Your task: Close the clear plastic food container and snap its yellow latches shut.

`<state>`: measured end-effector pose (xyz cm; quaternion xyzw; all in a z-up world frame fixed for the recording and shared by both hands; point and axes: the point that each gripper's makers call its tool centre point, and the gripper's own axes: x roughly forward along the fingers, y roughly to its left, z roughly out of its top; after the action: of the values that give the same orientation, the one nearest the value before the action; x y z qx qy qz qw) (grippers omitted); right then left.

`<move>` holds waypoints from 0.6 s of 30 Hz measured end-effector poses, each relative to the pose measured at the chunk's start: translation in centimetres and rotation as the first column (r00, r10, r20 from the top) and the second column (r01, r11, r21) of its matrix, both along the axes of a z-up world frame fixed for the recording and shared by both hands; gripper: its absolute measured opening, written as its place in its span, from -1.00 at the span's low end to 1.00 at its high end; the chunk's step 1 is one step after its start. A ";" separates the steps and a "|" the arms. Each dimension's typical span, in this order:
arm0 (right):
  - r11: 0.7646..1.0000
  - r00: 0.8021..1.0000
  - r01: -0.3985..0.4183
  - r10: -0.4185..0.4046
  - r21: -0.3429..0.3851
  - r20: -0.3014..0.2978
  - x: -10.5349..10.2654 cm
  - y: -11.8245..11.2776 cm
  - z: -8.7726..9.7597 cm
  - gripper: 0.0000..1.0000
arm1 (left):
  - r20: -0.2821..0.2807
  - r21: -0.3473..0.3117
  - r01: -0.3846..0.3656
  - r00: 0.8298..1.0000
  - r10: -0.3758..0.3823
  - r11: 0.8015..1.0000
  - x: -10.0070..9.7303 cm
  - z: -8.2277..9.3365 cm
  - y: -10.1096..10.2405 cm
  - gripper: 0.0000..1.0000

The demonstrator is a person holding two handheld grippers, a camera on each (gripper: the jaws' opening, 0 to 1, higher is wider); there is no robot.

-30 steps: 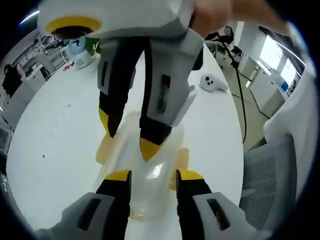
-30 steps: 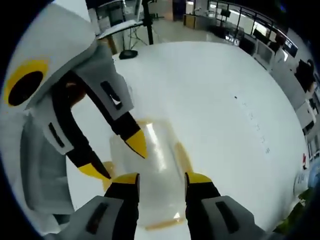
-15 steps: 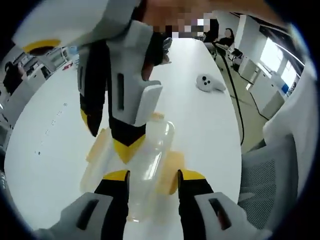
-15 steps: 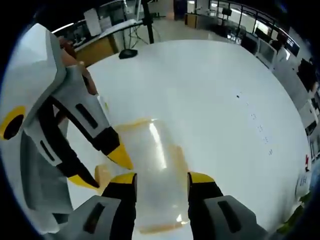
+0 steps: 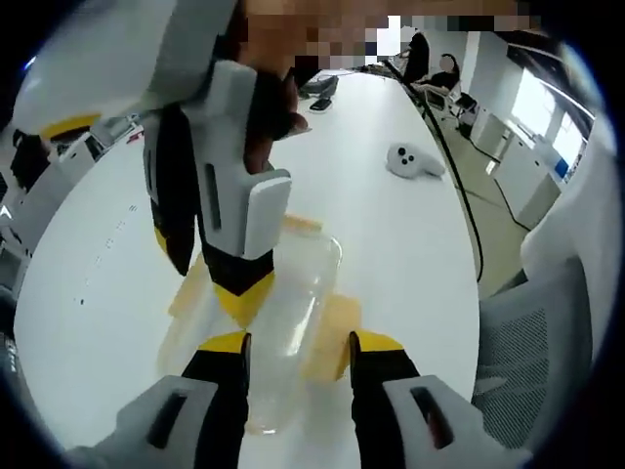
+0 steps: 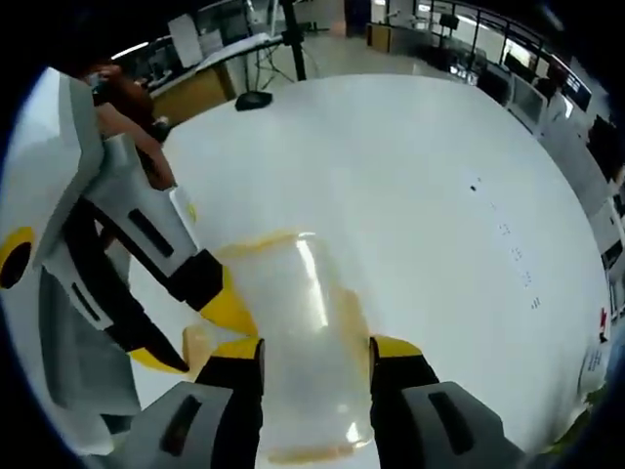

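The clear plastic container (image 5: 293,293) lies on the white table (image 5: 410,254) just ahead of my left gripper (image 5: 301,344), which is open with its tips over the near end. Yellow latches (image 5: 330,337) stick out flat on its sides. My right gripper (image 5: 210,278) reaches down from the top, open, one tip on the container's left edge. In the right gripper view the container (image 6: 293,313) lies between the tips of my open right gripper (image 6: 314,350). There the left gripper (image 6: 195,332) enters from the left, one tip touching the container's side beside a latch (image 6: 198,344).
A white handheld device (image 5: 415,161) and a black cable (image 5: 469,186) lie further along the table. A grey mesh chair (image 5: 527,332) stands at the table's right edge. A tripod base (image 6: 252,101) sits at the far end. Desks and seated people lie beyond.
The right gripper has slid left across the container, from over its middle to its left edge. The left gripper's tip has settled against the container's side. Both stay open.
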<state>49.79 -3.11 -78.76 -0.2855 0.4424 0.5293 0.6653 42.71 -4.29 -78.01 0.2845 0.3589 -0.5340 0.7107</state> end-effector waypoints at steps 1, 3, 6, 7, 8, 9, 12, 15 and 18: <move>1.000 1.000 0.003 -0.003 -0.006 -0.007 0.1 -0.1 0.0 -0.14 | 0.006 0.003 0.000 1.000 -0.001 1.000 0.0 0.0 0.0 -0.19; 1.000 1.000 -0.002 0.002 -0.007 -0.011 0.2 -0.1 -0.1 -0.12 | 0.010 0.003 0.000 1.000 0.000 1.000 0.1 -0.1 0.0 -0.20; 1.000 1.000 -0.009 0.009 -0.009 -0.030 0.1 0.0 -0.2 -0.14 | 0.027 0.006 -0.012 1.000 0.012 1.000 0.2 -0.1 0.0 -0.23; 1.000 0.999 -0.009 0.009 -0.009 -0.035 0.1 0.0 -0.2 -0.14 | 0.033 0.007 -0.015 0.999 0.014 1.000 0.2 -0.1 0.0 -0.24; 1.000 0.999 -0.007 0.007 -0.010 -0.043 0.2 0.0 -0.3 -0.14 | 0.038 0.003 -0.023 0.999 0.023 1.000 0.3 -0.1 0.1 -0.25; 1.000 0.999 -0.006 0.006 -0.010 -0.051 0.2 0.0 -0.3 -0.13 | 0.039 -0.001 -0.029 0.999 0.029 1.000 0.3 -0.1 0.1 -0.24; 1.000 0.998 -0.006 0.005 -0.011 -0.066 0.1 0.0 -0.5 -0.12 | 0.059 -0.003 -0.014 0.998 0.014 1.000 0.1 -0.3 0.1 -0.22; 1.000 0.997 -0.025 0.025 -0.007 -0.073 0.0 0.1 -0.5 -0.12 | 0.083 0.004 0.006 0.997 -0.006 1.000 -0.1 -0.4 0.1 -0.21; 1.000 0.996 -0.028 0.028 -0.006 -0.084 0.1 0.1 -0.6 -0.12 | 0.097 0.006 -0.001 0.995 0.001 1.000 0.1 -0.4 0.1 -0.23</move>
<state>49.89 -3.03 -79.33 -0.2715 0.4677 0.5485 0.6377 42.85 -4.16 -78.41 0.3121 0.3258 -0.5181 0.7267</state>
